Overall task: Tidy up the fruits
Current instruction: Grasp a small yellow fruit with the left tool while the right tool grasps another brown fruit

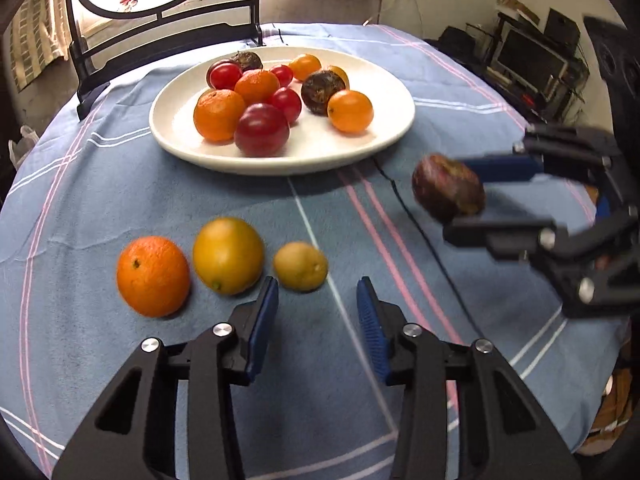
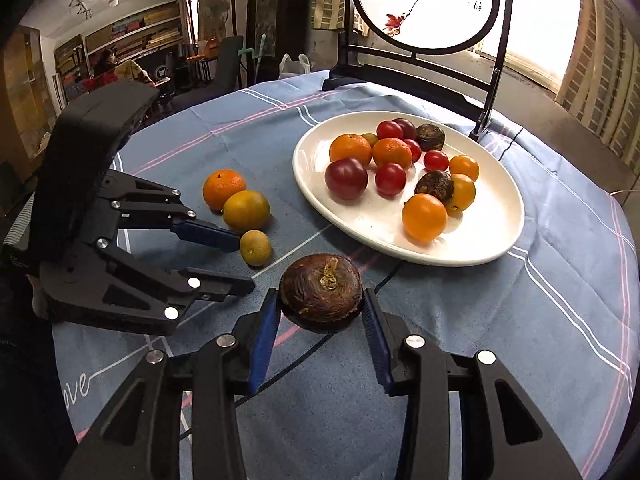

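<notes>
A white plate (image 1: 360,148) (image 2: 496,236) holds several oranges, red tomatoes and dark brown fruits. On the blue cloth in front of it lie an orange (image 1: 153,276) (image 2: 224,189), a yellow-orange fruit (image 1: 228,255) (image 2: 246,210) and a small yellow-green fruit (image 1: 301,266) (image 2: 256,247) in a row. My left gripper (image 1: 318,316) (image 2: 236,262) is open and empty, just right of the small fruit. My right gripper (image 2: 322,316) (image 1: 460,196) is shut on a dark brown fruit (image 2: 321,290) (image 1: 448,187), held above the cloth right of the row.
A black stand with a round painted screen (image 2: 428,4) (image 1: 160,40) is at the table's far edge behind the plate. A dark cable (image 1: 424,240) runs over the cloth. Shelves and a monitor (image 1: 528,60) are beyond the table.
</notes>
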The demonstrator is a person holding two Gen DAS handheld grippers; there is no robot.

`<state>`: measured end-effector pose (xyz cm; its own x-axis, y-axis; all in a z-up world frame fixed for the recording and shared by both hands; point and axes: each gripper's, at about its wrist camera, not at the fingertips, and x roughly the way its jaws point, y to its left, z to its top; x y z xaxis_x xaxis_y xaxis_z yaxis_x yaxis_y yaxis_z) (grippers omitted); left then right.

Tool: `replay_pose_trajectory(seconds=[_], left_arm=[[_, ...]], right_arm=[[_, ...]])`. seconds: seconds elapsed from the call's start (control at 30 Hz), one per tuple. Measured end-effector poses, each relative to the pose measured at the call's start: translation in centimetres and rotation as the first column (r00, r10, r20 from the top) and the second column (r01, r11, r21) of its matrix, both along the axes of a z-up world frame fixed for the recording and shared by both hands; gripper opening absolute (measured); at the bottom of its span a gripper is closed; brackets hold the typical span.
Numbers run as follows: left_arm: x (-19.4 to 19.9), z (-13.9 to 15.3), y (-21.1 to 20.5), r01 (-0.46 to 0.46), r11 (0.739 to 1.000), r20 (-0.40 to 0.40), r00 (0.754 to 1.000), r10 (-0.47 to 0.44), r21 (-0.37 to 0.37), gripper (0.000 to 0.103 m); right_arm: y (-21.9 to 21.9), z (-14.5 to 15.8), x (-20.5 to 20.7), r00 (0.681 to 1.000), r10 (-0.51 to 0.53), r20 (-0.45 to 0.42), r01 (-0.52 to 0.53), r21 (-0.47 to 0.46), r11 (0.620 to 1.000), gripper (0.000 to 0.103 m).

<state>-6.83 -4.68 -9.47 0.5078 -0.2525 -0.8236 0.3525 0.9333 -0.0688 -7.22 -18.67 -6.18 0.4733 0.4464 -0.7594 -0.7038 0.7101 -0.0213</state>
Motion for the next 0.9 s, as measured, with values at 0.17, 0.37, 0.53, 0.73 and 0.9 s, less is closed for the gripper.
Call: replay_pose_trajectory(seconds=[0.17,0.37,0.53,0.73,0.9], left_arm=[[1.7,-0.3,-0.7,-0.050,0.999,0.002,0.999,0.050,0.012,0.029],[2.8,-0.1,-1.2,-0.070,0.998,-0.002,0.998,0.070,0.002,0.029],[3.6,-0.4,-1.6,-0.080,0.996,0.013,0.997,0.079,0.030,0.025],[2.2,0.6,-0.9,-0.053,0.998,0.053,0.997,0.052,0.026,0.025],[1.3,4.5,0.2,-0.064,0.998,0.196,0.979,0.057,0.029,0.025]], right_arm=[[-0.3,-0.4,-0.2,1.000,-0.002,-0.010,0.002,0.023,1.000,0.042],[-0.9,-0.4,-0.5,1.000,-0.016,-0.013,0.016,0.034,0.999,0.042],[-1.2,-0.3,-0.7,1.000,-0.023,-0.011,0.024,0.040,0.999,0.042],[-1.5,0.3,-1.0,0.999,-0.042,0.002,0.041,0.053,0.998,0.042],[-1.6,2.2,-0.5,0.996,-0.076,0.043,0.072,0.088,0.993,0.042]])
